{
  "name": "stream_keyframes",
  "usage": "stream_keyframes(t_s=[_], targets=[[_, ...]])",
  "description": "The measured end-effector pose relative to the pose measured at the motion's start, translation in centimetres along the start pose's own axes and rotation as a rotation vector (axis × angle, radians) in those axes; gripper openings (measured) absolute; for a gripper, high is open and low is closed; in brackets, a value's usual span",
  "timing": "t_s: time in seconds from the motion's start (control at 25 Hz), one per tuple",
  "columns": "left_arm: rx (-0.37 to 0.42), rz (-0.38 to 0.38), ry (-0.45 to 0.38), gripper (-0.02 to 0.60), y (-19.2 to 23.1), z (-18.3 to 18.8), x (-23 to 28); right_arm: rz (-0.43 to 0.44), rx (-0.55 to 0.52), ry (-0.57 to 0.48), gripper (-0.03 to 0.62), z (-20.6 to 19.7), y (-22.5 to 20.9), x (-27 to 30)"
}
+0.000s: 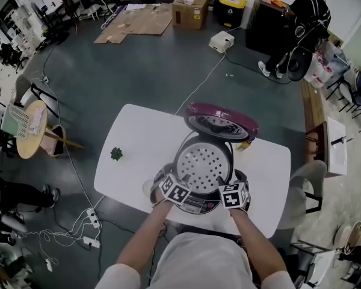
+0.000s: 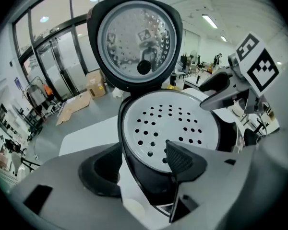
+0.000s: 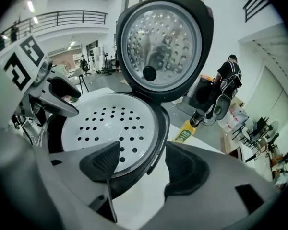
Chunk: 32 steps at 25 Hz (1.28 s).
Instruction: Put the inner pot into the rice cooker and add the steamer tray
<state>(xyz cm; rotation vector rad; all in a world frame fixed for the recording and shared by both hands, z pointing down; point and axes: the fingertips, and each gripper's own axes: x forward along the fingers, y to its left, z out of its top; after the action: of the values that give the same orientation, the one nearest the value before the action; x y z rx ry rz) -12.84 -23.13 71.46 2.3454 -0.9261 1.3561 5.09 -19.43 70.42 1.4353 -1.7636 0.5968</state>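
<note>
white tabletop (image 1: 132, 138), steamer tray (image 1: 203, 164) in cooker (image 1: 198, 205) between left claw (image 2: 140, 166), right claw (image 3: 144, 166)

A dark green-grey floor (image 1: 138, 77) spreads around the white bench (image 1: 135, 152). Flattened cardboard (image 1: 138, 20) and boxes (image 1: 192, 5) lie at the far side, a round wooden table (image 1: 31, 129) to the left (cables (image 1: 78, 221) trailing nearby). Strip lights (image 2: 212, 22) glow overhead; glass walls (image 2: 57, 56) line one side.

Rice cookers: I count one (image 1: 213, 138)
Steamer trays: one (image 1: 203, 164)
Grippers: two, the left gripper (image 2: 141, 166) and the right gripper (image 3: 144, 166)
White tables: one (image 1: 132, 143)
Small green objects: one (image 1: 116, 154)
Yellow bottles: I see one (image 3: 184, 134)
People standing behind: one (image 1: 304, 23)
</note>
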Motion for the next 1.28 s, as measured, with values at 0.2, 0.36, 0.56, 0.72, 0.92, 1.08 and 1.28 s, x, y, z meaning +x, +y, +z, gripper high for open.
stream_keyframes(t_s=[0.2,0.36,0.56,0.72,0.92,1.08,1.28], targets=[[-0.051,-0.015,-0.108,0.291,-0.7,1.3,-2.9,0.045,0.050,-0.098,0.282,0.9,0.1,-2.4],[-0.088,-0.047,-0.196,0.270,-1.6,2.0,-5.7,0.046,0.084,-0.162,0.249,1.2,-0.4,-5.7],[-0.126,-0.100,-0.302,0.237,-3.1,3.5,-8.6,0.068,0.104,-0.233,0.202,1.7,-1.1,-9.7],[-0.141,-0.124,-0.354,0.214,-4.6,4.0,-11.1,0.092,0.103,-0.284,0.172,1.7,-0.9,-12.8],[-0.190,-0.138,-0.398,0.177,-6.9,3.0,-13.5,0.129,0.100,-0.349,0.100,1.3,-0.3,-16.3],[-0.245,-0.147,-0.429,0.150,-9.0,2.7,-15.2,0.156,0.099,-0.384,0.072,0.5,-0.3,-18.7],[-0.342,-0.137,-0.460,0.122,-11.2,1.3,-17.4,0.191,0.092,-0.415,0.045,-1.1,0.2,-21.6]])
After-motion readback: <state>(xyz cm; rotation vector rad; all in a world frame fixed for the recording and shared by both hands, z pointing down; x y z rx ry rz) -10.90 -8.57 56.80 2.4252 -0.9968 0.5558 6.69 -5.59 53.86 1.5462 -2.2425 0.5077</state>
